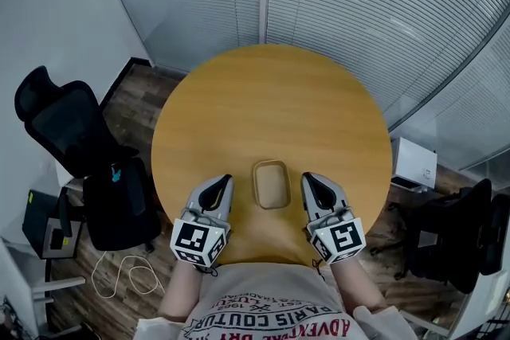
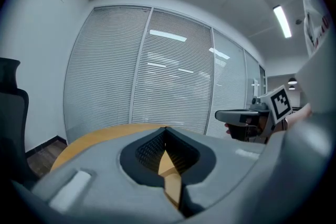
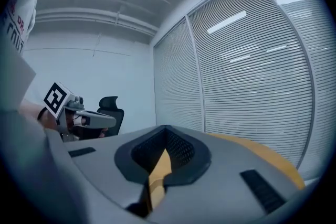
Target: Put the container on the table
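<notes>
Round yellow wooden table (image 1: 271, 91) | tan oblong container (image 1: 271, 184) lies between left gripper (image 1: 224, 181) and right gripper (image 1: 310, 179), lengthwise alongside them | both closed, empty

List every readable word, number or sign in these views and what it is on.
"ADVENTURE": on the shirt, upside down in the head view.
"COUTUR": same shirt, ends cut off.
Other lines on the shirt: too small to read.
Markers on the left cube and right cube: patterns only, no words.
No text on the container.
</notes>
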`<act>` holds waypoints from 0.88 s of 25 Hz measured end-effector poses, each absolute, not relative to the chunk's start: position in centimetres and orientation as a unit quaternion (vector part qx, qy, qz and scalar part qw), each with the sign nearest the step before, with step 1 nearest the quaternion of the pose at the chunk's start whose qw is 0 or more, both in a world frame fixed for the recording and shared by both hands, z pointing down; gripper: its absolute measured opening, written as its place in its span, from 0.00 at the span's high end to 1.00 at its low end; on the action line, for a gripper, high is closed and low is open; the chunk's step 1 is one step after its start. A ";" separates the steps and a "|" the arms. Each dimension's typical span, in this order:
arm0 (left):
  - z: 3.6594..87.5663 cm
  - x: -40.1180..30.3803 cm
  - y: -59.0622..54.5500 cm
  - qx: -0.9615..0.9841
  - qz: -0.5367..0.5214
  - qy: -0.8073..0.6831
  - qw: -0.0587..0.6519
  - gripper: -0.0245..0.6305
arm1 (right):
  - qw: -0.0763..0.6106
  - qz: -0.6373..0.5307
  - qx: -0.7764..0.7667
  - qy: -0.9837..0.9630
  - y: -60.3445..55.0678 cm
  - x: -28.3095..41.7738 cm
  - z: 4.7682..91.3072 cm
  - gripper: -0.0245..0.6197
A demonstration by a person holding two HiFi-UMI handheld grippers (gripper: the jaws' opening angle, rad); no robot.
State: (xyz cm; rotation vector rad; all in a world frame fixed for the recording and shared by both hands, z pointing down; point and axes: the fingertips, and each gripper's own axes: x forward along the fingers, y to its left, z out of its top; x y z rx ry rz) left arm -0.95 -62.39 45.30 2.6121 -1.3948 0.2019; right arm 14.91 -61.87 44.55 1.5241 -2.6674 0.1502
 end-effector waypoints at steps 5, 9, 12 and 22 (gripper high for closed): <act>45.4 -0.7 -62.6 0.879 0.074 -0.464 0.079 0.95 | 0.035 0.059 0.495 -0.866 -62.0 14.7 45.3 0.95; 45.7 -0.4 -62.5 0.880 0.075 -0.461 0.083 0.95 | 0.036 0.070 0.503 -0.861 -61.9 14.8 45.7 0.95; 45.9 -0.1 -62.4 0.881 0.080 -0.458 0.081 0.95 | 0.062 0.066 0.504 -0.859 -61.9 14.6 46.5 0.95; 46.6 1.2 -61.8 0.884 0.087 -0.451 0.087 0.95 | 0.103 0.058 0.488 -0.865 -61.2 13.6 47.9 0.95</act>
